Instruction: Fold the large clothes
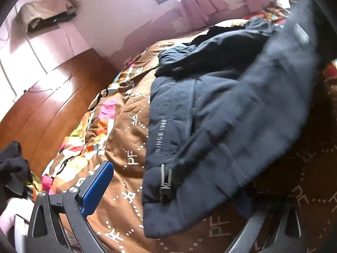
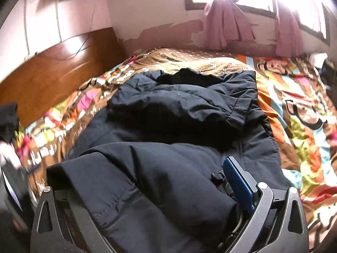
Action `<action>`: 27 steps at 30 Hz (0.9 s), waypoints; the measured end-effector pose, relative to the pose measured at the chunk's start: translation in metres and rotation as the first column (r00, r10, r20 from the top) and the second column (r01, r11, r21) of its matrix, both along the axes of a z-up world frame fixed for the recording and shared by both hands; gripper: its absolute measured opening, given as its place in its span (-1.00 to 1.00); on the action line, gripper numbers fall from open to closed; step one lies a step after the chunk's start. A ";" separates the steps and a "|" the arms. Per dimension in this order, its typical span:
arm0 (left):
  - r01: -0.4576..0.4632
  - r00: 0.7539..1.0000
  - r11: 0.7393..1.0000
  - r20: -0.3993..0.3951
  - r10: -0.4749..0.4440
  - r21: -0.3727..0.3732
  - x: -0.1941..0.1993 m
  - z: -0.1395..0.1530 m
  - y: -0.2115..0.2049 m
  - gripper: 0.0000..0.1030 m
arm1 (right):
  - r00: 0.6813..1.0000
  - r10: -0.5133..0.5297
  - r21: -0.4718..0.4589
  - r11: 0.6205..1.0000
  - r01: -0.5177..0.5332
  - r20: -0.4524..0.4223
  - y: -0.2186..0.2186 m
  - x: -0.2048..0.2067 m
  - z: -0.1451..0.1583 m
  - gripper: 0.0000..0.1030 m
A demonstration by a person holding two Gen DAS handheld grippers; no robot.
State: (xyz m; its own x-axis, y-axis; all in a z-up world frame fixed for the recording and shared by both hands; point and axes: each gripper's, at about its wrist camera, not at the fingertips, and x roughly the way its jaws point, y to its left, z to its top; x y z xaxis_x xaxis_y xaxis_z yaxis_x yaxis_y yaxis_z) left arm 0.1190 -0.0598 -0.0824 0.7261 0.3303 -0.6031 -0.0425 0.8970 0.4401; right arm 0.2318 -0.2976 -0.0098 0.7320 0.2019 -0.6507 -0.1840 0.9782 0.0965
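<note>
A large dark navy padded jacket (image 1: 210, 109) lies on a bed with a brown and multicoloured cartoon quilt (image 1: 118, 130). In the left wrist view my left gripper (image 1: 168, 198) has its blue left finger (image 1: 96, 189) apart from the jacket hem, jaws spread wide; the right finger is hidden under dark fabric. A blurred part of the jacket hangs lifted at the right. In the right wrist view the jacket (image 2: 179, 113) fills the middle, and a thick fold of it (image 2: 147, 189) lies between the fingers of my right gripper (image 2: 147, 200), beside the blue right finger (image 2: 238, 181).
A wooden floor (image 1: 48, 97) lies left of the bed. A pink wall with peeling paint and a window with pink curtains (image 2: 227, 23) stand behind it. Dark clothing (image 1: 12, 168) hangs at the left edge. Folded beige cloth (image 1: 46, 12) sits on a white cabinet.
</note>
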 end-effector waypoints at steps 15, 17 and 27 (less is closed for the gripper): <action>0.064 0.993 0.992 0.088 -0.074 0.112 -0.012 -0.001 -0.014 0.95 | 0.989 -0.137 -0.461 0.882 0.096 -0.057 0.012 -0.072 -0.101 0.90; 0.066 0.994 0.992 0.080 -0.075 0.107 -0.011 -0.003 -0.013 0.87 | 0.986 -0.164 -0.509 0.851 0.127 -0.028 0.013 -0.072 -0.102 0.90; 0.117 0.983 0.991 0.134 -0.124 0.060 -0.016 0.015 -0.019 0.16 | 0.989 -0.145 -0.449 0.881 0.146 0.037 0.024 -0.075 -0.085 -0.56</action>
